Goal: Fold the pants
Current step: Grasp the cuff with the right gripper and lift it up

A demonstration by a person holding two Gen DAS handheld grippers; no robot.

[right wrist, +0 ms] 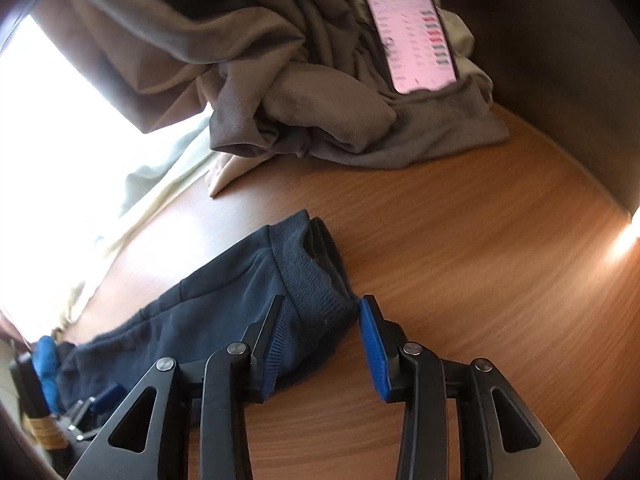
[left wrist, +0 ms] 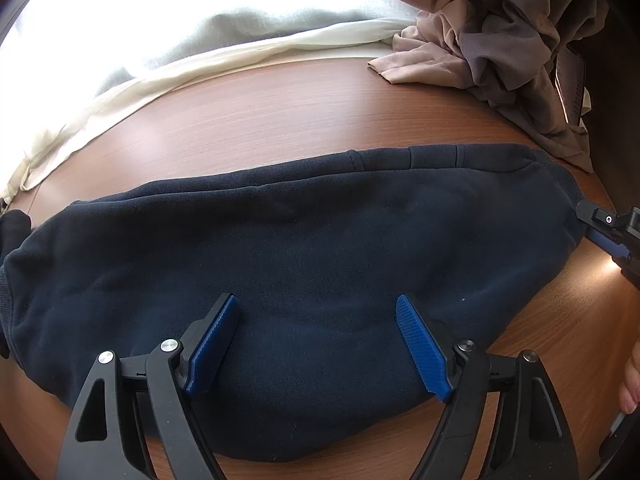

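Observation:
Navy sweatpants (left wrist: 300,248) lie folded in a long band across the wooden table (left wrist: 280,112). My left gripper (left wrist: 316,300) hovers over their near middle, jaws wide open, with nothing pinched. In the right wrist view the ribbed end of the pants (right wrist: 312,280) lies between the blue pads of my right gripper (right wrist: 323,300). Those jaws stand partly apart and do not squeeze the cloth. The right gripper (left wrist: 600,228) also shows at the pants' right end in the left wrist view.
A crumpled pile of brown-grey clothes (right wrist: 280,80) sits at the back right, with a lit phone (right wrist: 408,32) propped on it. Cream cloth (left wrist: 160,80) runs along the far edge under a bright window. A dark wall (right wrist: 560,80) bounds the right. A person's fingertip (left wrist: 632,380) shows at the right edge.

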